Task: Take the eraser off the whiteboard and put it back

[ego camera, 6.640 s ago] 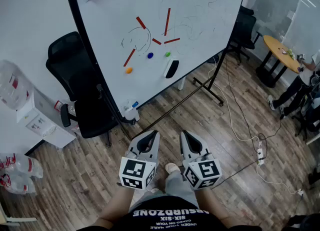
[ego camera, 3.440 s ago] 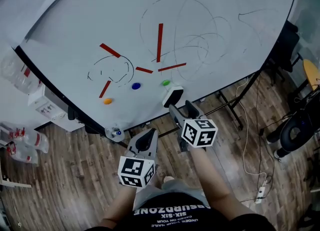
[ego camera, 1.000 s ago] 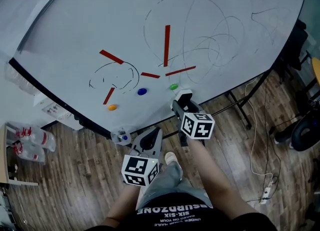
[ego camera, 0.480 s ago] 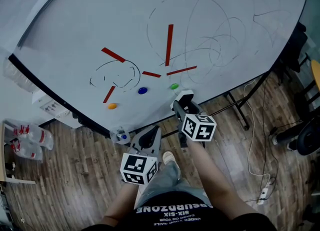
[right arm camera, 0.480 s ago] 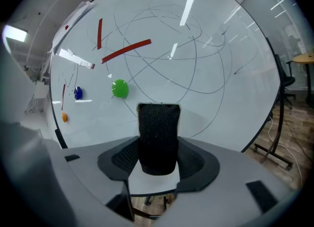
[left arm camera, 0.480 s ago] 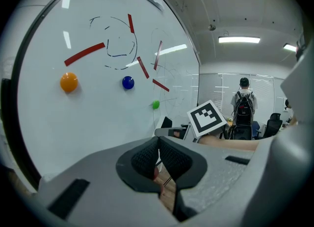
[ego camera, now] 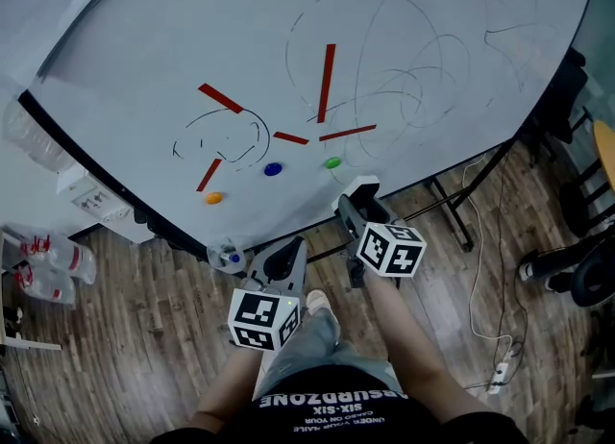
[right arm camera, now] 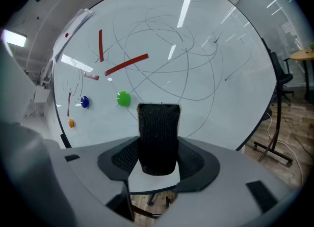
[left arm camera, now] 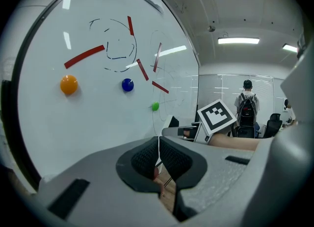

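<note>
Right gripper: The right gripper (right arm camera: pixel 158 147) grasps the eraser (right arm camera: pixel 158 137), one dark ribbed pad pressed to each long side of it.
Eraser: It stands lengthwise between the jaws, with its black felt face turned toward the gripper's camera and its white body behind. The near end sits deep between the pads and the far end reaches past the fingertips toward the whiteboard (ego camera: pixel 144 48).
Eraser and board: In the head view the eraser shows as a white block at the gripper's tip, over the board's lower edge. No view settles whether it touches the surface.
Neighbours on the board: A green magnet (right arm camera: pixel 123 99) sits just up and to the left of the eraser's far end. A blue magnet (right arm camera: pixel 85 101) and an orange magnet (right arm camera: pixel 71 122) lie farther left, all apart from the eraser.
Board markings: Red strips (ego camera: pixel 327 83) and thin looping pen lines cross the white surface above the eraser.
Left gripper: The left gripper (left arm camera: pixel 159 155) is clenched, pad against pad, with nothing between them. It hangs low in front of the person, below the board's lower edge and apart from the eraser.
Setting: The person stands on a wood floor (ego camera: pixel 144 336) facing the tilted board, a marker cube (ego camera: pixel 392 248) riding on the right gripper.
</note>
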`<state>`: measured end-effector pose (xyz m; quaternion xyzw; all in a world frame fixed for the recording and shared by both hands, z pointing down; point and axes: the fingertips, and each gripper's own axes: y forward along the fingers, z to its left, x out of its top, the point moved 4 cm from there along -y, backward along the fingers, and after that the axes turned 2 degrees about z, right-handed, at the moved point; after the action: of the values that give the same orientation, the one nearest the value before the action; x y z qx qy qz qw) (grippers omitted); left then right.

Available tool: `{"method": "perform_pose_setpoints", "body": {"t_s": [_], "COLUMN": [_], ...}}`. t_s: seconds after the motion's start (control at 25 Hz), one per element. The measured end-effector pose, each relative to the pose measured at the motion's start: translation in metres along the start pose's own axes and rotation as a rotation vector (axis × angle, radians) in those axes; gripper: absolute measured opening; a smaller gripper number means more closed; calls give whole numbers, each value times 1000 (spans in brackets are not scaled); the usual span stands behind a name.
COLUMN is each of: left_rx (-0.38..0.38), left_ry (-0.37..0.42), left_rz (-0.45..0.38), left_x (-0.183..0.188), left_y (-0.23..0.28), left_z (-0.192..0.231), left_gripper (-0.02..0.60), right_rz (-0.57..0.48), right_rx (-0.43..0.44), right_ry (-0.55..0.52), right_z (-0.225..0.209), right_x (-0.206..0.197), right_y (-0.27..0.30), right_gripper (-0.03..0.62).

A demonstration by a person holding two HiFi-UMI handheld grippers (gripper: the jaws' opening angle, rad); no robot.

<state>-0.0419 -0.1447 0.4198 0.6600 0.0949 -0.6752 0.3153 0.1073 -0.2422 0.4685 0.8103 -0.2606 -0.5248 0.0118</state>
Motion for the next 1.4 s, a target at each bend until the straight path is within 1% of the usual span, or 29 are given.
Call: {"method": "perform_pose_setpoints", "body": {"t_s": [0.24,0.48,0.68,1.08,1.4], "left_rx": [-2,-2,-2,2,7], "left_ry": [-1,-4,-4,-9,-3], "left_rz": [-14,-25,-31,-42,-36], "left_x": [2,1,1,0,-1], "left_y": [-4,-10,-16,-23,-25], "left_z": [-2,-5,-8,-14,-12], "left_gripper": [8,8,8,8,8], "right_rz": [-16,-27,-35,-6,3], "right_rx": [19,30,42,69,80], "right_ry": [-10,-58,-61,-90,-119], "right_z": [8,19,27,39,48], "right_x": [6,7,6,-7,-21], "right_y": [-21,-41,-57,-83,-92], "right_gripper": [224,225,225,227,227]}}
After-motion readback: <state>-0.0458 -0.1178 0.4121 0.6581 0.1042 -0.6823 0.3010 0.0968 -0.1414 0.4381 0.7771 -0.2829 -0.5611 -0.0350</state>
